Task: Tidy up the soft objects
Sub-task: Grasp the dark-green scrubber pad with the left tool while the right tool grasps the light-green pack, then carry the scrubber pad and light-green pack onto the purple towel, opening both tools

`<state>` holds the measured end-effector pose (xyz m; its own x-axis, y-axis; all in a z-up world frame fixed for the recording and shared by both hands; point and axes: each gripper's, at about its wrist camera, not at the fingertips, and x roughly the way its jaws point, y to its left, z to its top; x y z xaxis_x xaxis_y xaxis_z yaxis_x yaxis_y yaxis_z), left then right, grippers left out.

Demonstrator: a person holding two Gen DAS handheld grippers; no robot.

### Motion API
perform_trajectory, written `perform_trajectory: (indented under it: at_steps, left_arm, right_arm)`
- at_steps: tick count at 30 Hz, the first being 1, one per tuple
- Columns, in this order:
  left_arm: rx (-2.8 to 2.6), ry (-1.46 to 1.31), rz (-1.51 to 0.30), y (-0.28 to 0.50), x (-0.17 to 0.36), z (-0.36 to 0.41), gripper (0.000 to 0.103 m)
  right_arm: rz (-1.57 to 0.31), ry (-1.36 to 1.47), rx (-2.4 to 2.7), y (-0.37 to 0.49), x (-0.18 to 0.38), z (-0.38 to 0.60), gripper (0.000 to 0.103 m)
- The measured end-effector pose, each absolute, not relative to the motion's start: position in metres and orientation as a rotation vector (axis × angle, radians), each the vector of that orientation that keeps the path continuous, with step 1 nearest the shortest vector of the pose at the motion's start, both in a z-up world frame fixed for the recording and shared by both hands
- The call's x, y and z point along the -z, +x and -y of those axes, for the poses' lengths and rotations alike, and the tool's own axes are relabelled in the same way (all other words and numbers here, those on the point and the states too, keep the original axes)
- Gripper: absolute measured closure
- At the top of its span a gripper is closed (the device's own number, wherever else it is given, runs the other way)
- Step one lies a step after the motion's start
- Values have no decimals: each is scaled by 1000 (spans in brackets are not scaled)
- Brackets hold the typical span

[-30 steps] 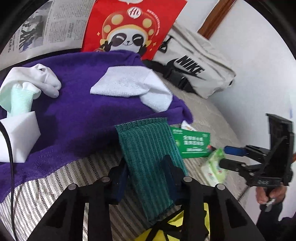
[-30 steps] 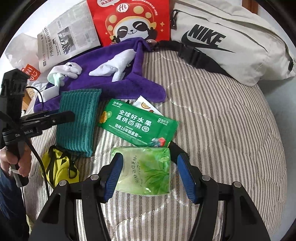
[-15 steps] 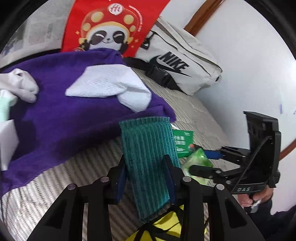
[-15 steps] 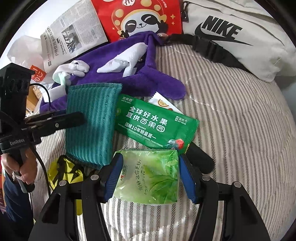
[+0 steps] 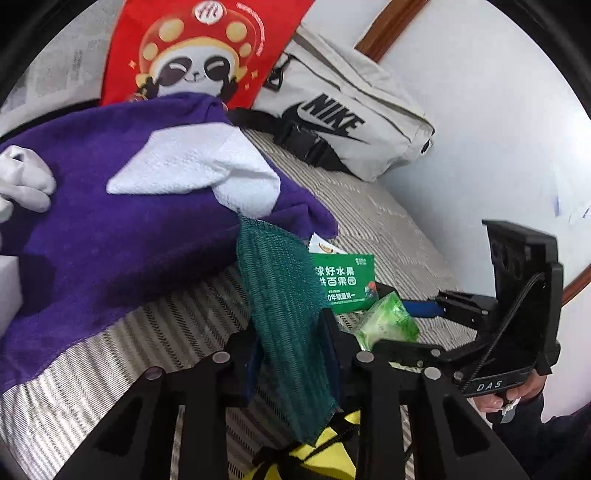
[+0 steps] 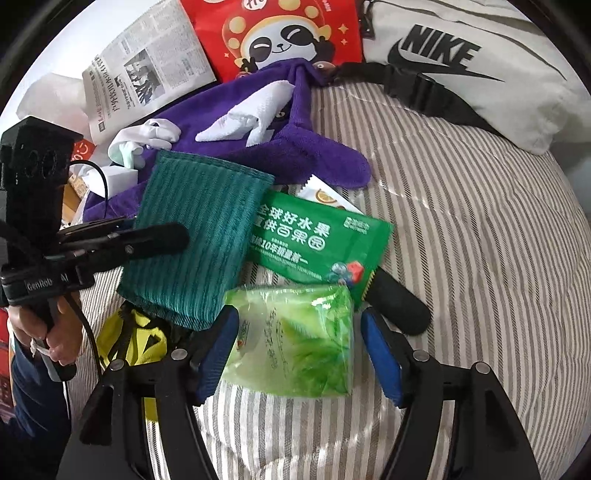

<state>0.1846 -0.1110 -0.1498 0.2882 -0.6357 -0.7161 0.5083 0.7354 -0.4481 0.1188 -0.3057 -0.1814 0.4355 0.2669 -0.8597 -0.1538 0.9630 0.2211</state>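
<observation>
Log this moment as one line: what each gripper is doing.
left gripper: closing, pinching teal cloth | right gripper: opening, astride green tissue pack, not gripping | surface: striped bed

White wall (image 5: pixel 480 129), perhaps wooden trim (image 5: pixel 388 33).

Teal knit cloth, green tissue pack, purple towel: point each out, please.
teal knit cloth (image 5: pixel 280 291), left wrist view, ribbed middle above the pads.
green tissue pack (image 6: pixel 295 339), right wrist view, centre of the wrapper.
purple towel (image 5: pixel 122 236), left wrist view, bare plush middle.
</observation>
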Motion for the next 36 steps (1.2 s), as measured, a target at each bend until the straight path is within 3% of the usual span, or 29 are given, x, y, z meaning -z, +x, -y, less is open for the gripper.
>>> perform_trajectory:
  at_steps: [10,17,18,36]
  left_arm:
    - [721,-115,-1010,174,140,107,80]
    - [708,-145,-1051,186,153,117,78]
    - [717,-150,-1047,187,153,118,78]
    - [674,-144,-982,162,115,86,83]
  right_arm:
    - [-1098,60,-234,104,184,291,24]
    - [-1046,-111,-171,105,190,270,26]
    - [-1039,-107,-174,104,190,271,30]
    - [-996,11,-186,92,156,303,31]
